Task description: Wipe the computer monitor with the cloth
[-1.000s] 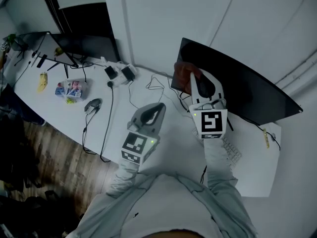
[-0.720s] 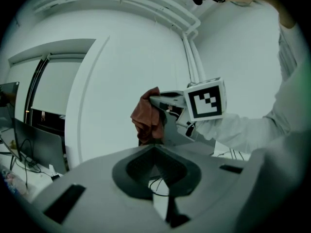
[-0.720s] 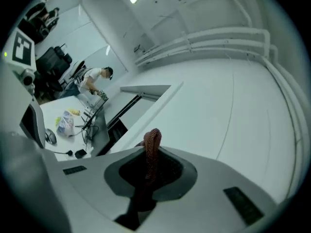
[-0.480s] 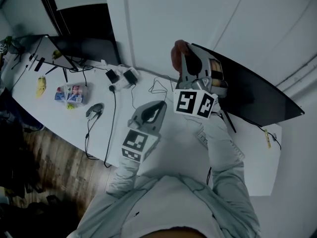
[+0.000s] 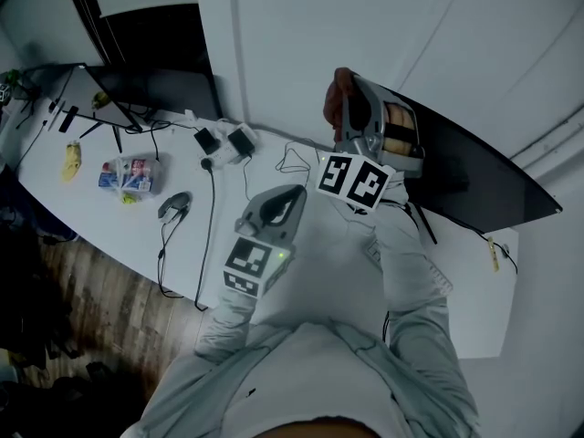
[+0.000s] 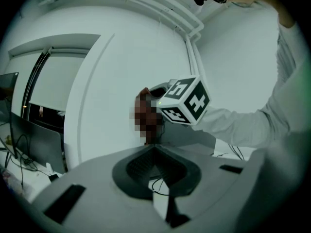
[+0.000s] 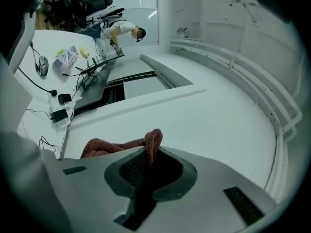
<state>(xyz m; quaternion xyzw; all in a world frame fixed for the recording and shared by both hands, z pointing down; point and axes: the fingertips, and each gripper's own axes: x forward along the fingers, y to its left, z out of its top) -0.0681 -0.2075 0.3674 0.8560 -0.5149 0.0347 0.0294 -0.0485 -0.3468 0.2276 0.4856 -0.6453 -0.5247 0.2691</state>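
Cloth [image 7: 114, 147], reddish-brown w/ a nubby, knit-looking weave, is clamped in the right gripper [image 7: 146, 165]. One fold is pinched upright btw the ribbed dark pads, and the rest is bunched off to the jaws' left. In the head view the right gripper [image 5: 349, 108] is held up at the top left corner of the monitor [image 5: 474, 176], a thin flat black panel w/ a glossy face that's spread out to the gripper's right and below it. Cloth [image 5: 335, 94] is seen there as a lump at the jaw tips, right by the panel edge, but contact can't be confirmed. Left gripper [image 6: 154, 155] is closed, V-shaped pads met w/ nothing btw them. It's held lower, over the smooth white desk [image 5: 137, 217], well apart from the monitor.
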